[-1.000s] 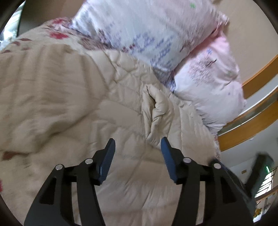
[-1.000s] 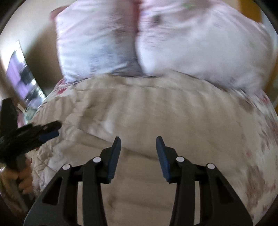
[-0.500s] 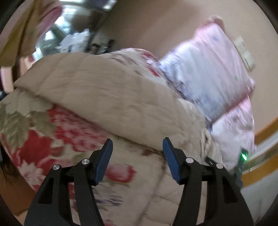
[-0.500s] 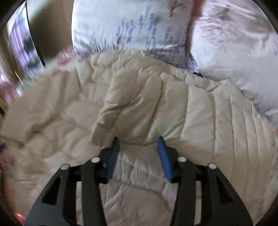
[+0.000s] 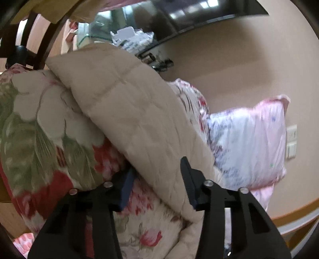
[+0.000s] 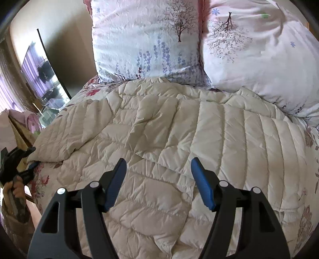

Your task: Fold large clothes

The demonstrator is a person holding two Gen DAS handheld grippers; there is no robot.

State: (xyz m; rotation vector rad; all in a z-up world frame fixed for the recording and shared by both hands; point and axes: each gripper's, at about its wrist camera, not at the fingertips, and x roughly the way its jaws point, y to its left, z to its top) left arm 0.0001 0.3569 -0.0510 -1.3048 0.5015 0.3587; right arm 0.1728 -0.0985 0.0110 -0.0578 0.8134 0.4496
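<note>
A cream quilted jacket lies spread on a floral bedspread. In the left wrist view my left gripper is at the jacket's side edge. One finger is tucked under the padded edge and the other lies on top, and the jaws are closing on it. The right wrist view shows that gripper at the far left, at the jacket's corner, with a hand holding it. My right gripper hovers over the jacket's lower middle. Its jaws are opening and nothing is between them.
Two pale pink printed pillows lean at the head of the bed, just beyond the jacket. A dark screen hangs on the beige wall, with cluttered glass shelves below it. A dark chair frame stands by the bed's corner.
The left gripper swung from over the jacket's middle to its side edge, rolled over, and narrowed its jaws around the padded edge. The right gripper's jaws widened over the jacket.
</note>
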